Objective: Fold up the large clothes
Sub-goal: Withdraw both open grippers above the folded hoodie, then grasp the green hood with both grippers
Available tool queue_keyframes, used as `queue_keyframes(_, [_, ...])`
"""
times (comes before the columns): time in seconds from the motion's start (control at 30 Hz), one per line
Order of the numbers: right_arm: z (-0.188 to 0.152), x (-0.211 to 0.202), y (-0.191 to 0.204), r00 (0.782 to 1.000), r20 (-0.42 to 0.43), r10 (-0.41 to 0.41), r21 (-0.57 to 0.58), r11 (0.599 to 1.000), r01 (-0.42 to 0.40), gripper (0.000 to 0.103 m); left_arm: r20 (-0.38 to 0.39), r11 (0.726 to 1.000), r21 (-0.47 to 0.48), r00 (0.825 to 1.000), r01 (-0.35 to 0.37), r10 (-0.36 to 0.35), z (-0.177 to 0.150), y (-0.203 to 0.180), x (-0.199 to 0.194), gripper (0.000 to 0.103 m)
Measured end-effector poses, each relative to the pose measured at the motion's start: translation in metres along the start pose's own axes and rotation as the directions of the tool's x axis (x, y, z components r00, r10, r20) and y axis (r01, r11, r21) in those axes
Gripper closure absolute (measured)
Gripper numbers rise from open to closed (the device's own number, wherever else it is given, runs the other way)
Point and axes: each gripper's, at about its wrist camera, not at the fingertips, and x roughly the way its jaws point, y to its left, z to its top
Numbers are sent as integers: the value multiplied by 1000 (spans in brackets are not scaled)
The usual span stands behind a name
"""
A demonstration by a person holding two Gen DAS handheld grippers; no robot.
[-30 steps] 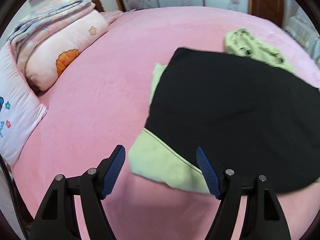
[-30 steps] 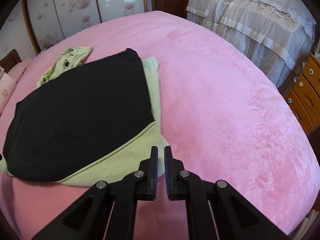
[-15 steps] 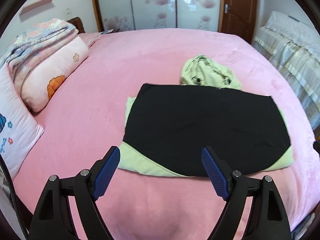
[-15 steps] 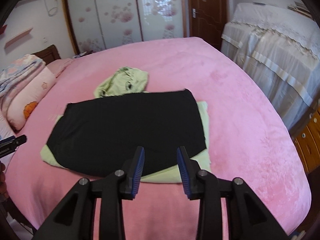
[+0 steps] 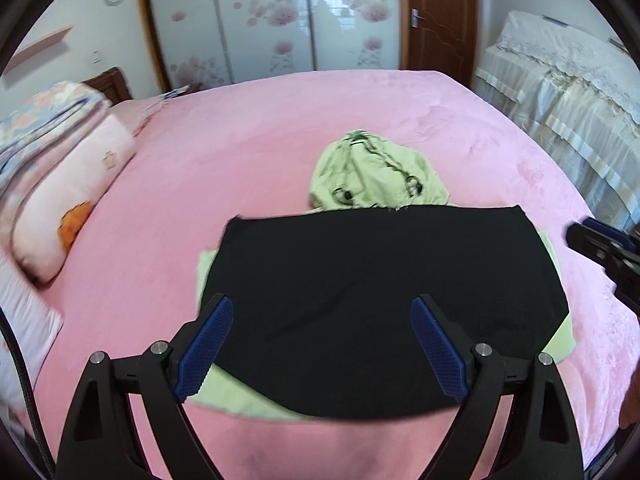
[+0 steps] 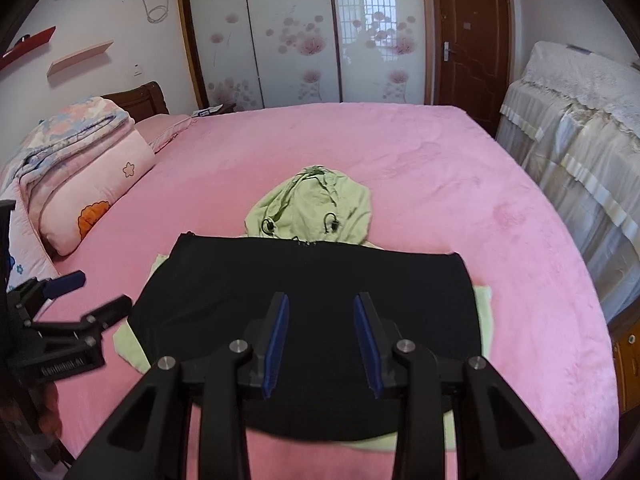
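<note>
The black garment [image 5: 380, 300] lies flat mid-bed on the pink blanket [image 6: 500, 200], green hoodie [image 6: 316, 204] edges showing around it (hood at the far side). Left tongs [image 5: 320, 350] and right tongs [image 6: 320, 344] spread, holding nothing. Pillows [image 6: 92, 196] line the left edge.

A large light-green hooded garment [image 6: 312, 208] with a broad black panel [image 6: 316, 300] folded flat across its body lies spread on the bed, its rumpled hood with dark drawstrings pointing toward the wardrobe and pale green edges peeking out at both sides and the near hem.
</note>
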Motion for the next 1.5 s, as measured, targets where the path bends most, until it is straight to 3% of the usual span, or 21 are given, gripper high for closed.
queue_keyframes(0.27, [90, 53, -19, 999, -38, -15, -12, 1000, 14, 68, 15, 996, 85, 1000, -21, 20, 95, -9, 42, 13])
queue_keyframes(0.33, [113, 62, -29, 999, -42, -10, 11, 1000, 11, 63, 31, 994, 102, 999, -41, 38, 124, -7, 53, 13])
queue_keyframes(0.4, [137, 71, -40, 999, -33, -16, 35, 999, 17, 50, 36, 992, 105, 997, -67, 64, 153, -4, 67, 13])
queue_keyframes(0.63, [189, 135, -78, 999, -45, -27, 129, 991, 32, 44, -3, 993, 68, 995, -99, 100, 218, 8, 145, 13])
queue_keyframes(0.83, [183, 232, -104, 987, -155, -30, 217, 974, 64, 44, -126, 996, -12, 988, -88, 86, 217, 19, 250, 13])
queue_keyframes(1.0, [162, 308, -113, 972, -235, 30, 265, 964, 34, 44, -189, 995, 1, 977, -104, 103, 200, 18, 328, 13])
queue_keyframes(1.13, [152, 358, -115, 960, -278, 44, 261, 965, 31, 44, -227, 997, -15, 971, -80, 74, 198, 26, 376, 13])
queue_keyframes(1.3, [150, 399, -120, 946, -319, 59, 286, 958, 36, 44, -309, 997, -67, 951, -36, 13, 196, 38, 418, 13])
queue_keyframes(1.37, [146, 410, -115, 937, -343, 67, 278, 960, 33, 46, -314, 996, -84, 949, -11, -16, 199, 38, 423, 22])
queue_keyframes(1.4, [144, 412, -110, 934, -352, 51, 257, 965, 45, 65, -311, 995, -94, 949, 28, -56, 200, 36, 424, 49])
queue_keyframes(1.43, [143, 414, -103, 930, -365, 49, 226, 973, 38, 81, -310, 992, -108, 946, 65, -96, 201, 35, 424, 92])
queue_keyframes(1.47, [141, 414, -97, 926, -374, 39, 202, 979, 41, 96, -323, 988, -122, 938, 92, -127, 204, 31, 423, 100])
queue_keyframes(1.5, [142, 410, -94, 931, -363, 20, 186, 981, 51, 98, -310, 994, -97, 948, 47, -75, 207, 24, 416, 101])
